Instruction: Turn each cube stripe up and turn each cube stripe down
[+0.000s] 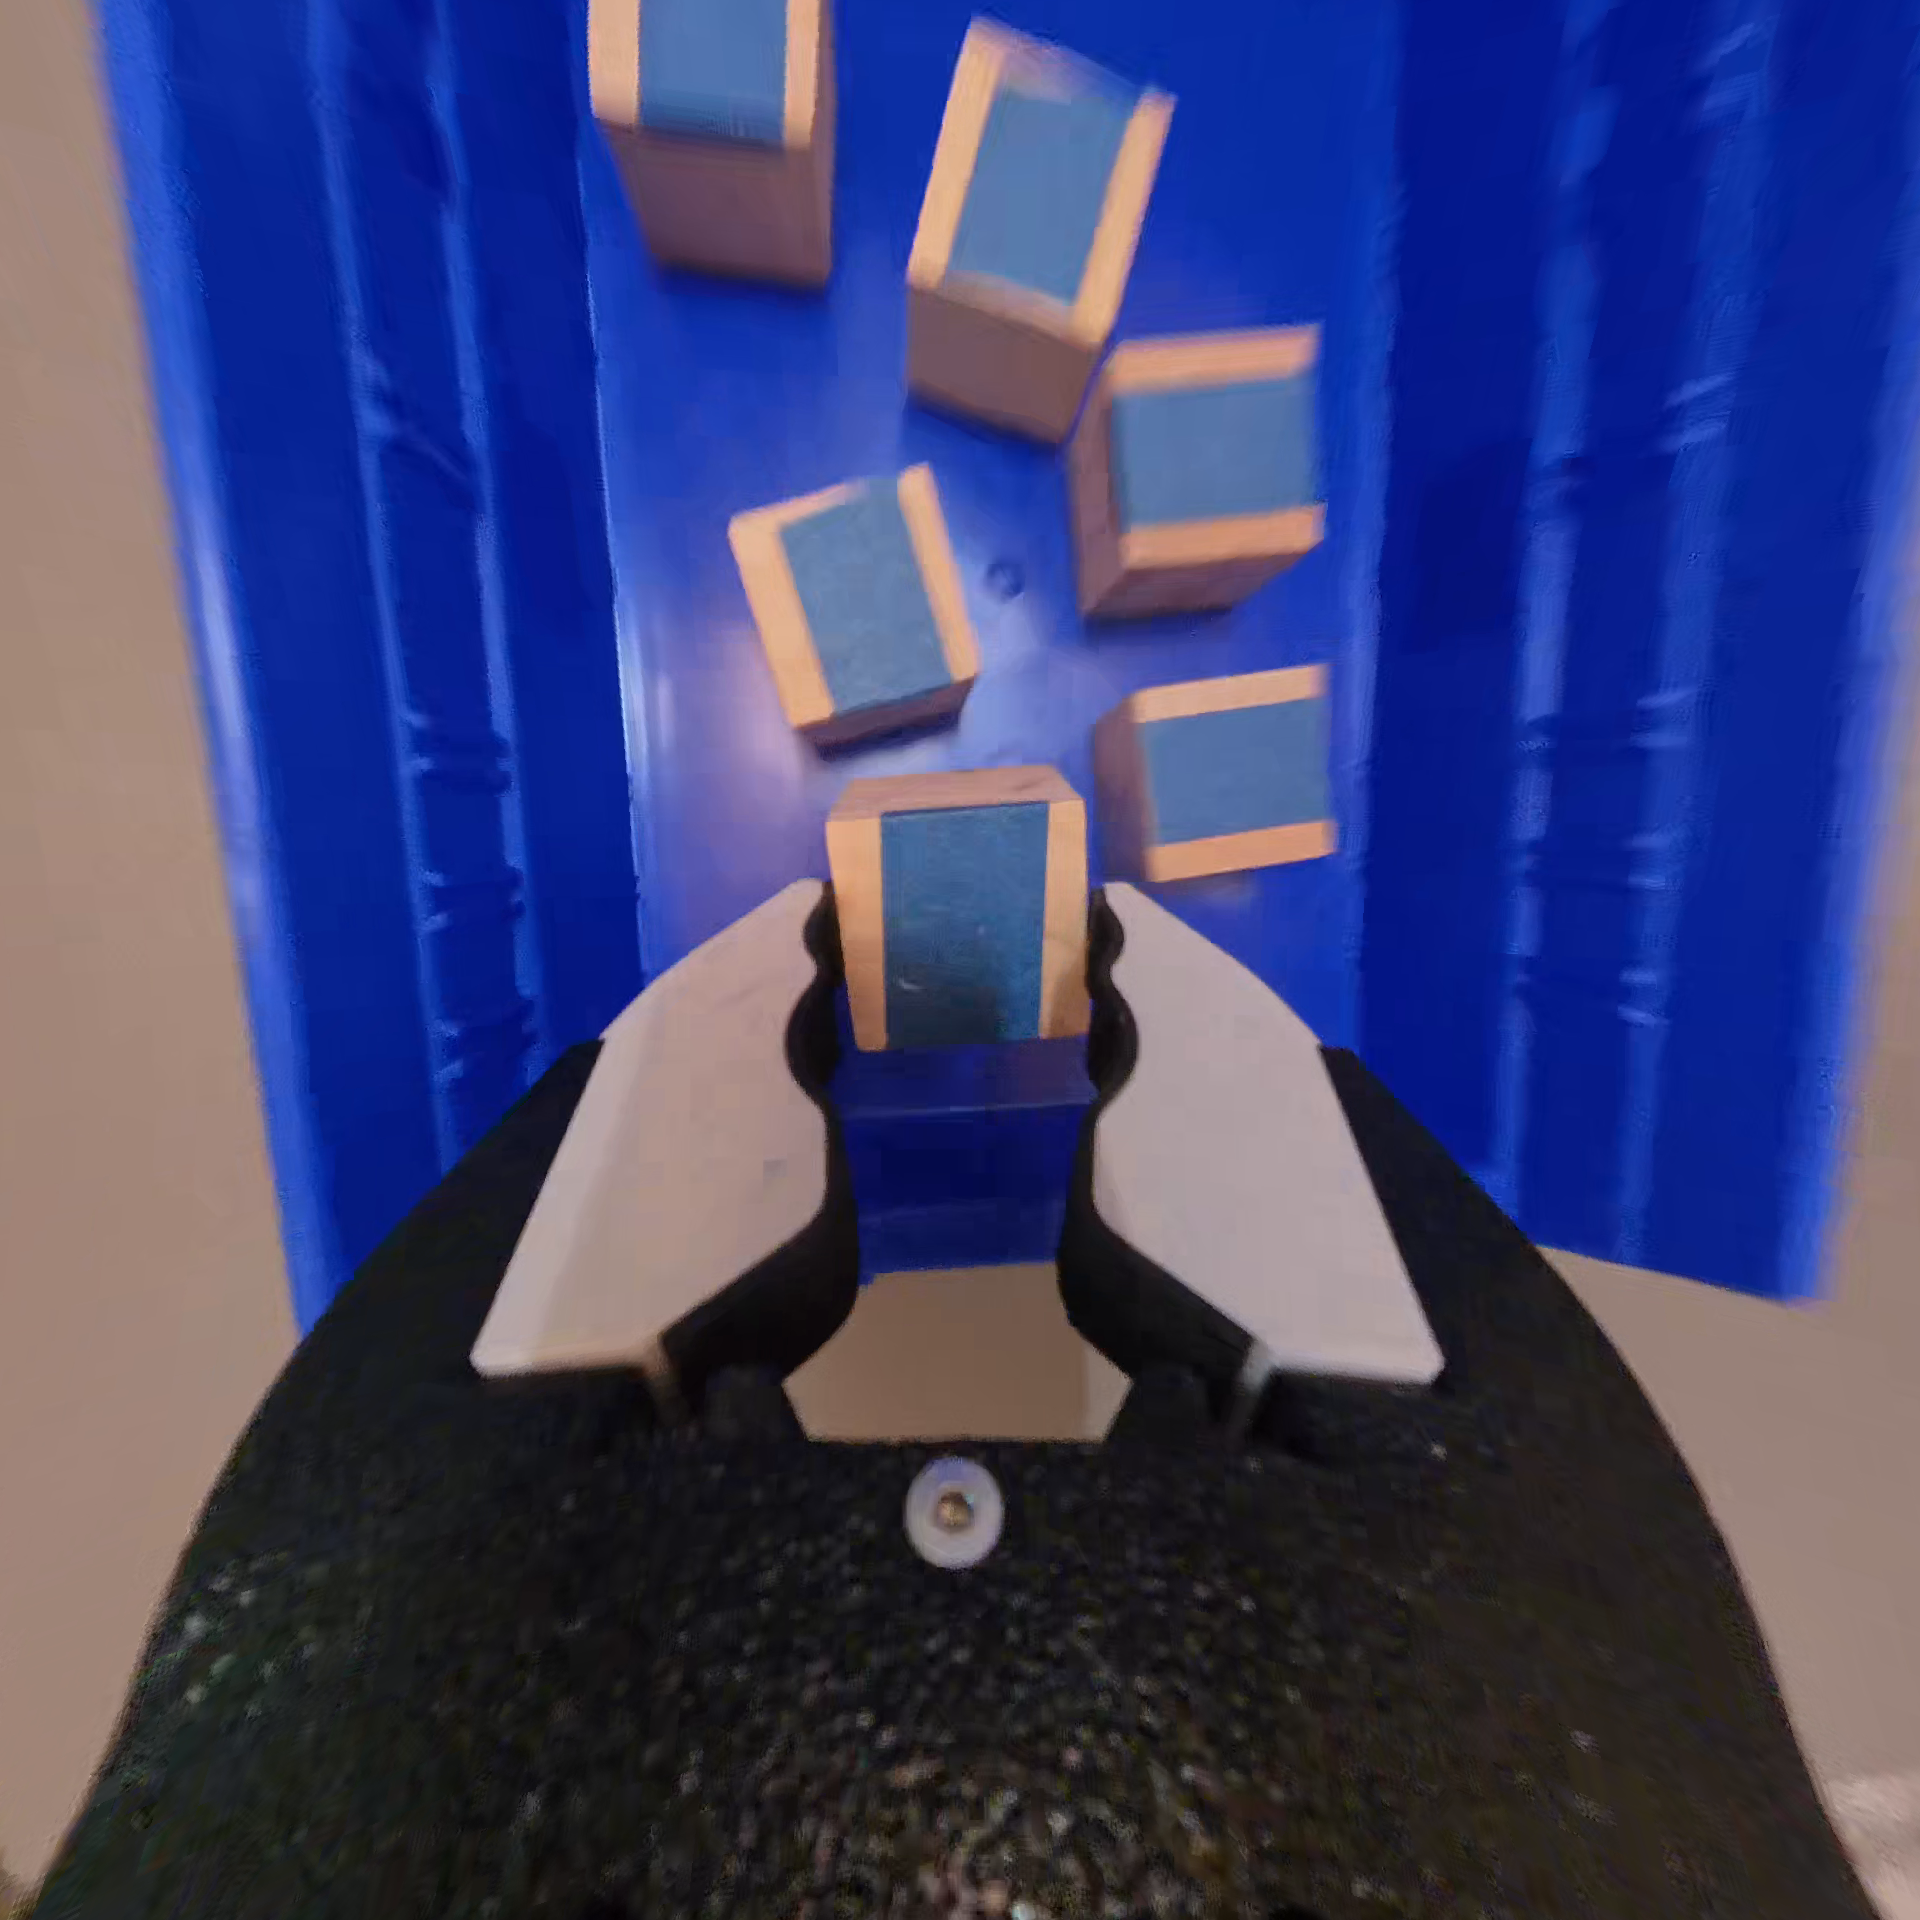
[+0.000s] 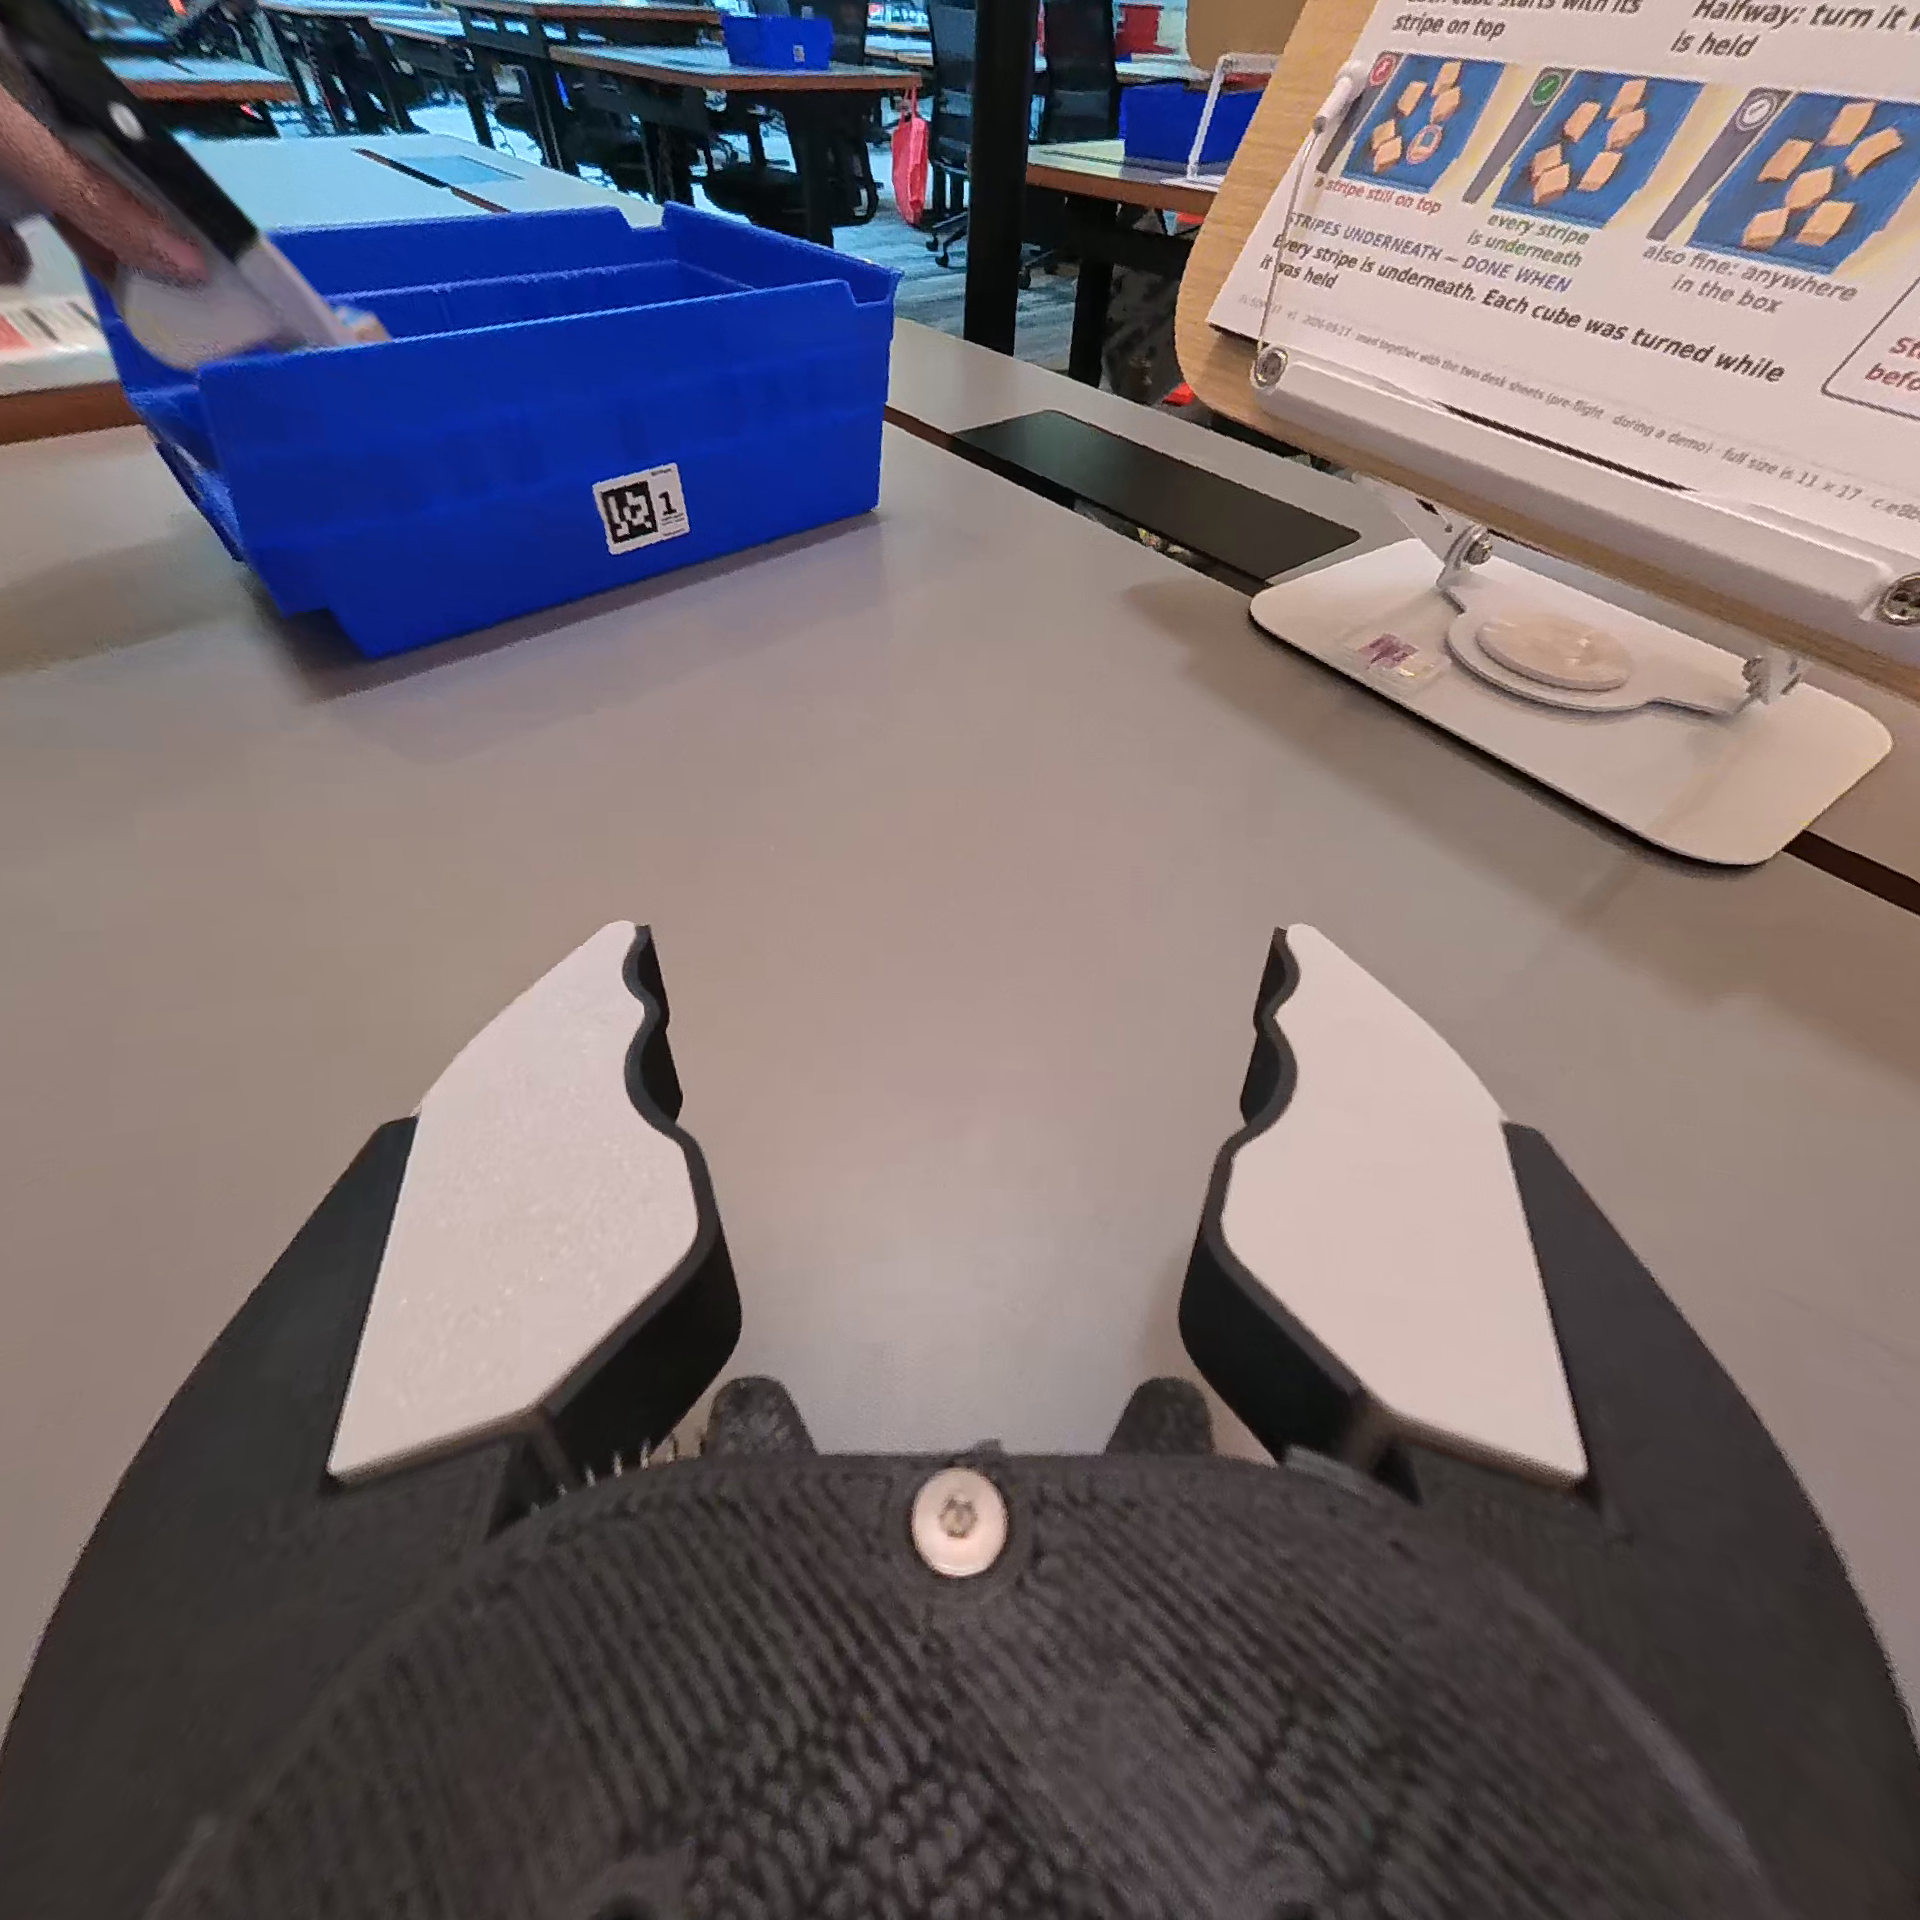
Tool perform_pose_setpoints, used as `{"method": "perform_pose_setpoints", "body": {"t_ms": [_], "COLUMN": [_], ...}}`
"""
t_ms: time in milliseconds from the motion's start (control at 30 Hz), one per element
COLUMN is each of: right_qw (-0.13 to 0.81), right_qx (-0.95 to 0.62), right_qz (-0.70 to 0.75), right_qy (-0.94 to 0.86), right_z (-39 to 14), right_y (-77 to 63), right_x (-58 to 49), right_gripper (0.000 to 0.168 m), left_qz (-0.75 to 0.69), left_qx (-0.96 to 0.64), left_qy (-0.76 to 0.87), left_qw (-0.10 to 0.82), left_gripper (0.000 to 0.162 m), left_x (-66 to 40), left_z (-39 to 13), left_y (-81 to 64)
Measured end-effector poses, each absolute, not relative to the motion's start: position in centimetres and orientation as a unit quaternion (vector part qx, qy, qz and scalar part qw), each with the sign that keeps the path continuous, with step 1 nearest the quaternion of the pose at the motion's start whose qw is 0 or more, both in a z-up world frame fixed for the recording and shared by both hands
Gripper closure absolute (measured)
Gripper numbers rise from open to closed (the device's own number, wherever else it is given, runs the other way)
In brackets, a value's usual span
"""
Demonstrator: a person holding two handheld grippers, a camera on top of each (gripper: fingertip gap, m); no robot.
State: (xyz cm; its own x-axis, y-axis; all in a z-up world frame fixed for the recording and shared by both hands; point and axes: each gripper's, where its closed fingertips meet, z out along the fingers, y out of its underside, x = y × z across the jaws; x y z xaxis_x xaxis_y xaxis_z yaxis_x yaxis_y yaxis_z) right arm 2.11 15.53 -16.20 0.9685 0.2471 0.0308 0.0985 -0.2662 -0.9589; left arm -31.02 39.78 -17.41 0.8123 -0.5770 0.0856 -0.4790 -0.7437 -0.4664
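Five cubes [image 1: 1205, 468] in blue bin [image 1: 312, 623].

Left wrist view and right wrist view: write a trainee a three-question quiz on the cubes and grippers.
1. True or false: the left gripper is shut on a cube.
2. How many loose cubes lie in the blue bin beyond it?
3. The right gripper is: A) open over the table B) holding a cube C) inside the bin.

Key: 1 true; 2 five; 3 A.
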Motion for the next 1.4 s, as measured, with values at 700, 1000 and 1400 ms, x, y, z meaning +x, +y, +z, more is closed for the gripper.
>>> {"method": "perform_pose_setpoints", "body": {"t_ms": [700,1000,1400], "right_qw": [0.704,0.710,0.653], "right_qx": [-0.684,-0.637,-0.621], "right_qz": [0.057,-0.043,-0.046], "right_qy": [-0.180,-0.298,-0.431], "right_z": [-9.9,-3.5,-3.0], "right_y": [14.5,13.1,11.5], "right_x": [0.5,1.4,0.3], "right_gripper": [0.065,0.076,0.092], "left_qz": [-0.672,-0.797,-0.838], "left_qx": [-0.584,-0.439,-0.376], "left_qy": [0.388,0.395,0.395], "left_qw": [0.238,0.125,0.017], "left_gripper": [0.118,0.118,0.118], "left_x": [-8.4,-1.5,0.3], "left_z": [0.7,0.1,-2.5], "left_y": [22.3,15.7,10.8]}}
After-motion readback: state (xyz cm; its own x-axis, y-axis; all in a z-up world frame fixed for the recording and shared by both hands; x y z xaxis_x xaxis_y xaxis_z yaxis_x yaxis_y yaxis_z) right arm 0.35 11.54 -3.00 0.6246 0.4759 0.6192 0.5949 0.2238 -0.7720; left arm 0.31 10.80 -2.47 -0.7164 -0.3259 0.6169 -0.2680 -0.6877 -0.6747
